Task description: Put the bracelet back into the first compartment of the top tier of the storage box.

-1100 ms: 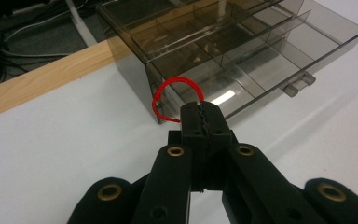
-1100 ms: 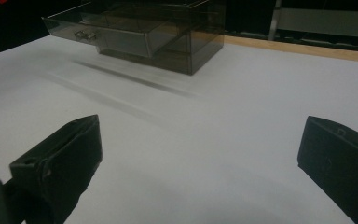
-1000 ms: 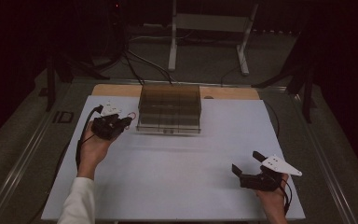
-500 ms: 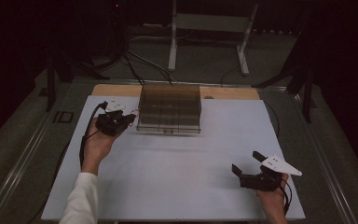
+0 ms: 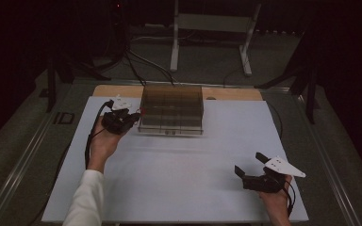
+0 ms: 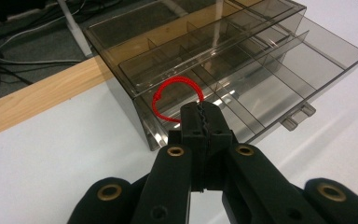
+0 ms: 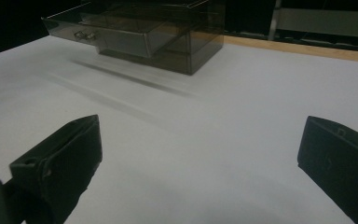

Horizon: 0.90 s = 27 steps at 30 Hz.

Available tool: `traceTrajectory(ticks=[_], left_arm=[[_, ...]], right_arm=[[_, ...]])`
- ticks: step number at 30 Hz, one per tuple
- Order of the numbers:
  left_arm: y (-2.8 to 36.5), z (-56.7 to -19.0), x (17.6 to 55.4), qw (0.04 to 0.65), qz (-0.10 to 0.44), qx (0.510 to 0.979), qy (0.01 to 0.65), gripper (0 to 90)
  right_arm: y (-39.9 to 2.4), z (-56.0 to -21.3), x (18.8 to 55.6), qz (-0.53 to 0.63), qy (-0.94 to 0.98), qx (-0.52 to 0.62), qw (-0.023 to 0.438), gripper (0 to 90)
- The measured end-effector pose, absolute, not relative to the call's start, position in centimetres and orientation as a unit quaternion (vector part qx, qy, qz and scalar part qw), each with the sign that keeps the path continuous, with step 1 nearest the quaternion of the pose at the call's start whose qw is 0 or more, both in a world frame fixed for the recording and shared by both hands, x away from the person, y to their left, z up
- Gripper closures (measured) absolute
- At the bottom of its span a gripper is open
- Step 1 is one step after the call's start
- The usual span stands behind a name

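One white desk (image 5: 179,174) with a wooden far edge stands in a dark room; the smoky clear drawer box (image 5: 172,109) sits far-centre; left claw (image 6: 200,119) pinches a red loop (image 6: 170,93) at its open drawer; right claw (image 7: 200,158) gapes wide.

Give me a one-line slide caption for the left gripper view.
Left tongs shut on a red loop, held over the open drawer of a smoked-plastic organizer.

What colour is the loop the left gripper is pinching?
Red loop, clearest in the left gripper view.
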<state>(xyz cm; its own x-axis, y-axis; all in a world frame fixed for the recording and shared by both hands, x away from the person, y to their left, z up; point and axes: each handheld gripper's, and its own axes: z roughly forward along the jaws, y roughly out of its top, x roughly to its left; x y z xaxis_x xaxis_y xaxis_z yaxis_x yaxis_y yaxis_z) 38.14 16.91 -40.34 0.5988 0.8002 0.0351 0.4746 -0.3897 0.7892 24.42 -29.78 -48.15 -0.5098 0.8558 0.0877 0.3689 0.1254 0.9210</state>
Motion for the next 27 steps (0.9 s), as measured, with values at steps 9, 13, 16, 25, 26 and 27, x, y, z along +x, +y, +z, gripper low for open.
traceTrajectory(ticks=[9,13,16,25,26,27], left_arm=[[16.2,-40.5,38.6,0.384,0.211,0.808,0.394,90.0],[16.0,-40.7,38.9,0.384,0.208,0.808,0.396,90.0],[15.8,-40.8,39.0,0.382,0.207,0.809,0.395,90.0],[14.8,-41.2,39.5,0.371,0.205,0.817,0.391,90.0],[14.8,-41.2,39.5,0.371,0.205,0.817,0.391,90.0],[14.7,-41.3,39.7,0.369,0.204,0.818,0.392,90.0]], right_arm=[[-29.8,-48.2,24.4,0.501,0.71,0.432,0.243,0.0],[-29.8,-48.2,24.4,0.501,0.71,0.431,0.243,0.0],[-29.8,-48.2,24.4,0.5,0.71,0.431,0.243,0.0],[-29.8,-48.2,24.5,0.5,0.71,0.431,0.244,0.0],[-29.8,-48.2,24.5,0.5,0.71,0.431,0.244,0.0],[-29.8,-48.2,24.4,0.5,0.71,0.432,0.243,0.0]])
